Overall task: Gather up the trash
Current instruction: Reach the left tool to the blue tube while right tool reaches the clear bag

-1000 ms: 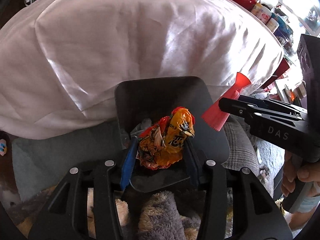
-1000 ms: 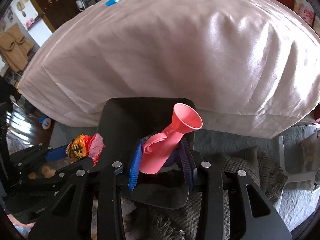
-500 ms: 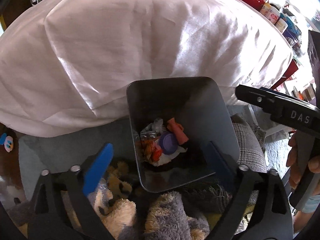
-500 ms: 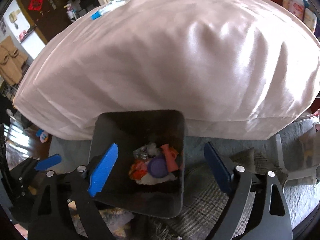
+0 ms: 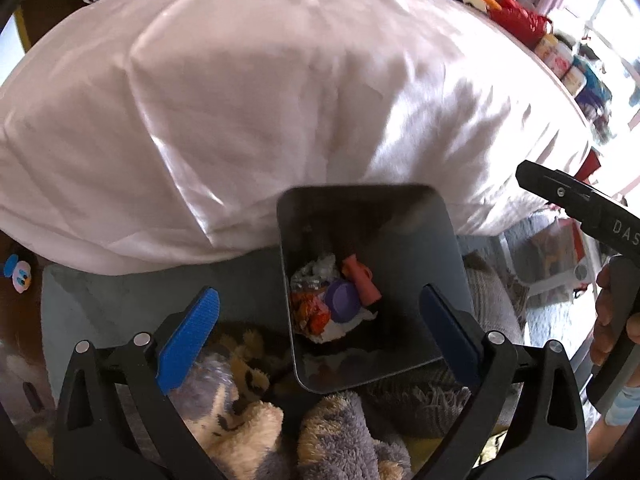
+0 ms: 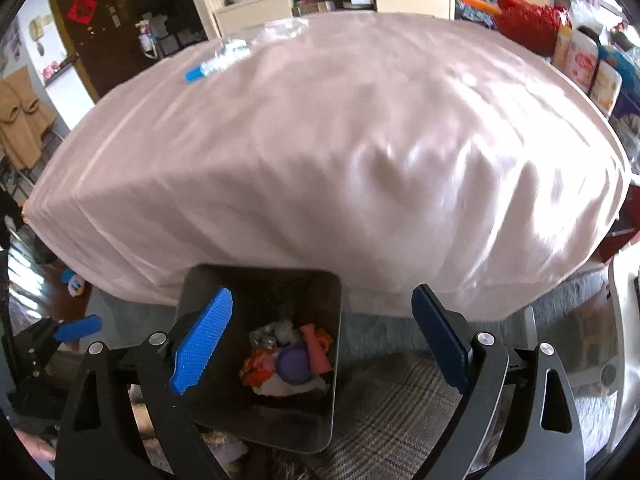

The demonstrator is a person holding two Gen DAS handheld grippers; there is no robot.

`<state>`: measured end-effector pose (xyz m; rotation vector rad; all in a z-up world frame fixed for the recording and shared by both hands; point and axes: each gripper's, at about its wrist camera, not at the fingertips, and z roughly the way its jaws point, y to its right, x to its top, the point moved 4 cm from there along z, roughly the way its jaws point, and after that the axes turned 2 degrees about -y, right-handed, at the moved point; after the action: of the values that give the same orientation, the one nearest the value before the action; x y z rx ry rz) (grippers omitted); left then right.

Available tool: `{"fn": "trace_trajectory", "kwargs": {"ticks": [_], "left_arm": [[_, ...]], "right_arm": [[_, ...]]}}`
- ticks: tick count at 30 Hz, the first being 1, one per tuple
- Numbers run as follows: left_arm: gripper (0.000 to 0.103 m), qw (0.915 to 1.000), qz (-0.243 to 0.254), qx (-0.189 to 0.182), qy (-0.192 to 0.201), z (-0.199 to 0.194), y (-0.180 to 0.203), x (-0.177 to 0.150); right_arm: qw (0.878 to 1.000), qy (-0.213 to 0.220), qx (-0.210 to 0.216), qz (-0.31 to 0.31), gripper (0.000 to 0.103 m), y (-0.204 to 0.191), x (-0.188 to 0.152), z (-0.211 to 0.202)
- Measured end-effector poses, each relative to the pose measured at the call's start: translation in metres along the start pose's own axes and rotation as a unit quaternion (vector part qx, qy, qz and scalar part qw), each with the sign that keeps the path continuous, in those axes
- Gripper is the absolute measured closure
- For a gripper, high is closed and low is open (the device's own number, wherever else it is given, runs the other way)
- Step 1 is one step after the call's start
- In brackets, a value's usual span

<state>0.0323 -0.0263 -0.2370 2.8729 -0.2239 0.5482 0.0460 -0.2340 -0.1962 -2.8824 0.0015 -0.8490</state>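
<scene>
A dark grey square bin (image 5: 416, 240) stands on the floor against the bed. Inside lie an orange snack wrapper (image 5: 308, 314), a pink funnel-shaped piece (image 5: 362, 280), a purple lid (image 5: 342, 300) and crumpled foil. My left gripper (image 5: 318, 292) hangs open above the bin with nothing between its blue pads (image 5: 188, 336). In the right wrist view the same bin (image 6: 260, 292) holds the wrapper (image 6: 256, 368) and the pink piece (image 6: 316, 350). My right gripper (image 6: 320, 291) is open and empty above it.
A bed under a pale pink sheet (image 5: 280, 100) fills the background, with a plastic bag and a blue item (image 6: 198, 74) on top. Plush toys (image 5: 240, 420) lie left of the bin and a plaid blanket (image 6: 400, 400) lies to its right. Red bag and containers line the far right.
Both grippers opened wide and rose. The orange wrapper left the left jaws and the pink piece left the right jaws; both now lie in the bin.
</scene>
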Motion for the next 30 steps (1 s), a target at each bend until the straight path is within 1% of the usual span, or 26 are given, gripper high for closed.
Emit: {"fn": "trace_trajectory", "kwargs": {"ticks": [5, 10, 13, 15, 18, 20, 22, 24, 26, 28, 30], "left_arm": [[0.008, 0.9995, 0.0, -0.011, 0.028, -0.029, -0.008, 0.025], [0.008, 0.9975, 0.014, 0.007, 0.069, -0.062, -0.022, 0.066], [0.008, 0.9961, 0.024, 0.021, 0.083, -0.072, -0.027, 0.094], [0.008, 0.9951, 0.036, 0.021, 0.089, -0.074, -0.025, 0.112], [0.008, 0.9938, 0.053, 0.022, 0.096, -0.069, -0.021, 0.138], [0.008, 0.9934, 0.059, 0.018, 0.097, -0.062, -0.018, 0.156], [0.008, 0.9939, 0.052, 0.016, 0.096, -0.051, -0.019, 0.171], [0.01, 0.9952, 0.033, 0.012, 0.091, -0.037, -0.019, 0.187], [0.013, 0.9962, 0.017, 0.006, 0.085, -0.022, -0.018, 0.203], [0.014, 0.9969, 0.012, 0.004, 0.078, -0.009, -0.016, 0.214], [0.015, 0.9979, 0.012, 0.001, 0.064, 0.007, -0.012, 0.224]], "right_arm": [[1.0, 0.026, 0.007, -0.016, 0.011, 0.001, 0.032, -0.014], [0.998, 0.048, 0.011, -0.025, 0.011, -0.002, 0.071, -0.019], [0.998, 0.06, 0.02, -0.023, 0.011, -0.006, 0.096, -0.017], [0.997, 0.068, 0.027, -0.024, 0.011, -0.008, 0.115, -0.014], [0.996, 0.073, 0.034, -0.025, 0.011, -0.011, 0.136, -0.009], [0.996, 0.079, 0.03, -0.029, 0.011, -0.013, 0.153, -0.003], [0.996, 0.083, 0.02, -0.033, 0.011, -0.014, 0.17, 0.007], [0.996, 0.081, 0.021, -0.032, 0.011, -0.015, 0.19, 0.02], [0.996, 0.082, 0.021, -0.029, 0.011, -0.016, 0.204, 0.029], [0.996, 0.083, 0.018, -0.026, 0.011, -0.015, 0.225, 0.044], [0.997, 0.075, 0.021, -0.027, 0.013, -0.019, 0.244, 0.061]]}}
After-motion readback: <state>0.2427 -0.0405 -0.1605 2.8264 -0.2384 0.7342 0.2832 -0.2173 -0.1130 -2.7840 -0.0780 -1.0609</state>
